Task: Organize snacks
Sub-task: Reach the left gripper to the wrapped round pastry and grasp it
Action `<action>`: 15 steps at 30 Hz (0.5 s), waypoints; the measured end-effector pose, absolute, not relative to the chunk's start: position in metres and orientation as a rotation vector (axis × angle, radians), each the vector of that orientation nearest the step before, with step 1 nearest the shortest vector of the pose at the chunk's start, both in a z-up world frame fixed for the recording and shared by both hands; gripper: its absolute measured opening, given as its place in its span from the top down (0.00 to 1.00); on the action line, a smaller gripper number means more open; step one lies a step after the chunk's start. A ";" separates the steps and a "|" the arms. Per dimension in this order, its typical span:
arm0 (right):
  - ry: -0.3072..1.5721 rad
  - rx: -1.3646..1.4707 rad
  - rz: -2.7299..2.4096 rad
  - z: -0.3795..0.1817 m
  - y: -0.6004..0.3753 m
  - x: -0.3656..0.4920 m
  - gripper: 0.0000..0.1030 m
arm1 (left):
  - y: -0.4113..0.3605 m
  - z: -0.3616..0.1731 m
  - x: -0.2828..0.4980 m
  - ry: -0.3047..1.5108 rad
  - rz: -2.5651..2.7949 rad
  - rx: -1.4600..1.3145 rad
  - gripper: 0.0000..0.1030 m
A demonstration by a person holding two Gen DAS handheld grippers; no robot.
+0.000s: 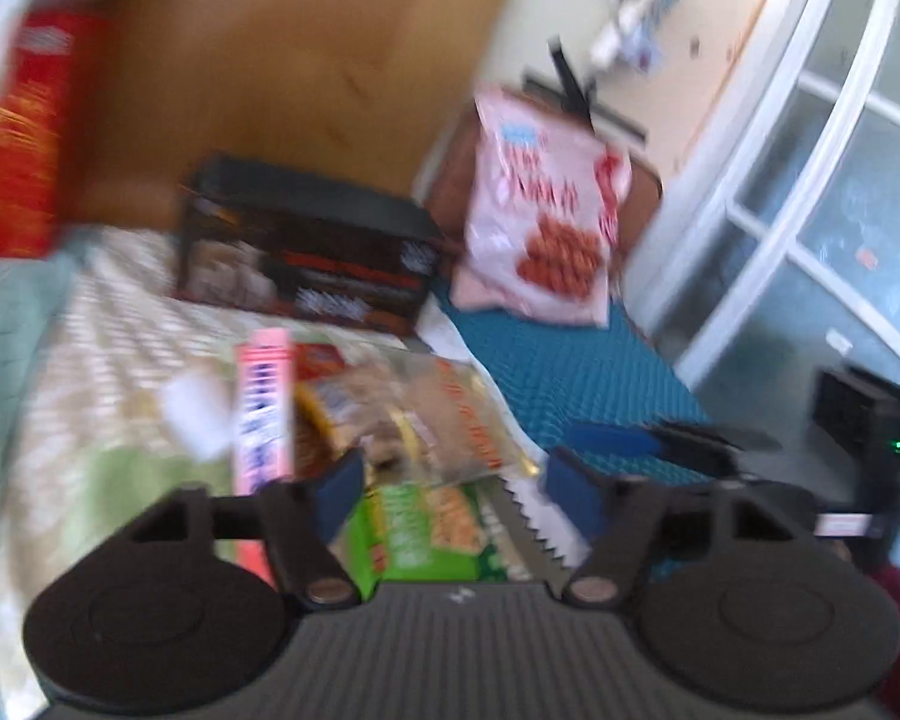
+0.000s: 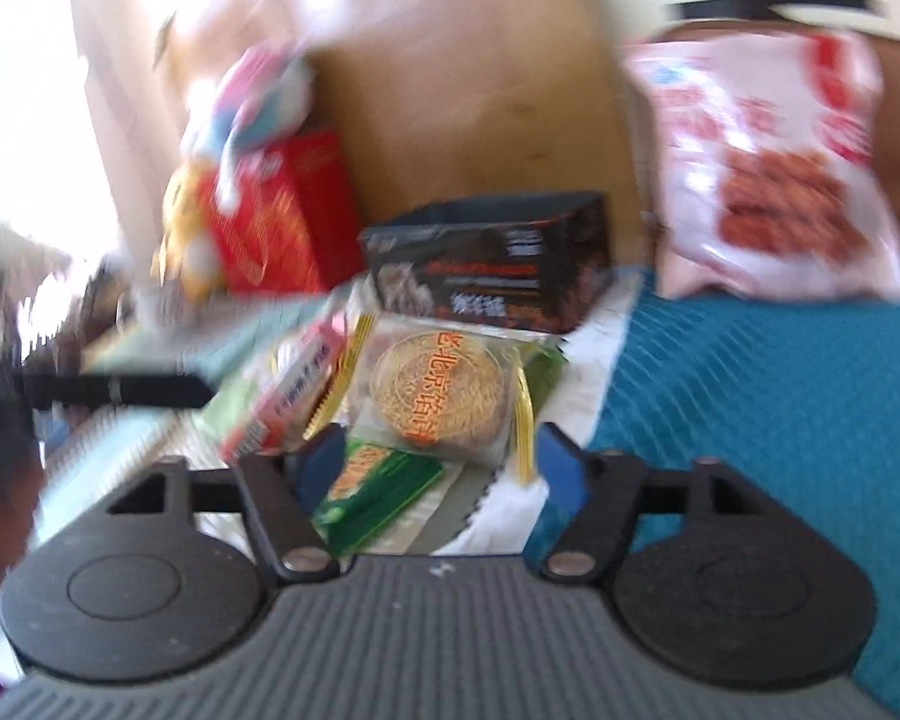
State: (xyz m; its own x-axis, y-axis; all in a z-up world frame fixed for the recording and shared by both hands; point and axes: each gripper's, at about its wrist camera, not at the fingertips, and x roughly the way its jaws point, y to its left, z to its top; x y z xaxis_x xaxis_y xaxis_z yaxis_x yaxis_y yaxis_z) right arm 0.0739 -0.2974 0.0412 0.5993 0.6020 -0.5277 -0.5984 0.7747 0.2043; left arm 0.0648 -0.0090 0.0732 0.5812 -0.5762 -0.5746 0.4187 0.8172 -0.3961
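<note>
Both the left gripper (image 1: 450, 483) and right gripper (image 2: 441, 462) are hovering spread wide, grasping nothing, above the snack pile. The green packet (image 2: 372, 489) is lying between the right fingers, beside the round noodle pack (image 2: 438, 399) and pink box (image 1: 264, 402).

A tall, plain wooden board (image 1: 306, 60) rises behind everything. To its right runs a pale cream floor (image 1: 708, 78), then a white-framed frosted glass door (image 1: 840, 192). Left of the board, daylight glares white — washing out that whole side.
</note>
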 end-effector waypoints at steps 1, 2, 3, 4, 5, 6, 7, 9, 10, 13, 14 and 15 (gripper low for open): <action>0.637 -0.024 0.732 0.037 -0.296 0.085 0.34 | -0.020 0.074 0.078 0.785 -0.595 -0.201 0.46; 0.657 -0.049 0.770 0.031 -0.295 0.094 0.34 | -0.029 0.072 0.089 0.810 -0.587 -0.168 0.47; 0.672 -0.074 0.795 0.027 -0.293 0.103 0.34 | -0.037 0.070 0.098 0.835 -0.568 -0.138 0.48; 0.684 -0.093 0.812 0.022 -0.292 0.110 0.33 | -0.043 0.066 0.107 0.865 -0.557 -0.123 0.53; 0.707 -0.104 0.842 0.017 -0.291 0.117 0.32 | -0.046 0.062 0.113 0.895 -0.570 -0.132 0.57; 0.727 -0.109 0.872 0.011 -0.291 0.120 0.32 | -0.046 0.053 0.115 0.926 -0.591 -0.150 0.62; 0.739 -0.101 0.889 0.007 -0.292 0.126 0.31 | -0.049 0.048 0.119 0.943 -0.593 -0.152 0.68; 0.732 -0.079 0.905 0.004 -0.296 0.127 0.32 | -0.053 0.044 0.120 0.945 -0.590 -0.140 0.76; 0.731 -0.084 0.900 0.008 -0.295 0.126 0.41 | -0.053 0.046 0.119 0.941 -0.598 -0.147 0.78; 0.723 -0.064 0.902 0.021 -0.297 0.117 0.55 | -0.048 0.065 0.118 0.900 -0.605 -0.151 0.78; 0.698 -0.078 0.892 0.028 -0.297 0.115 0.56 | -0.046 0.073 0.119 0.880 -0.612 -0.162 0.78; 0.670 -0.081 0.882 0.038 -0.296 0.116 0.56 | -0.042 0.081 0.122 0.858 -0.613 -0.174 0.78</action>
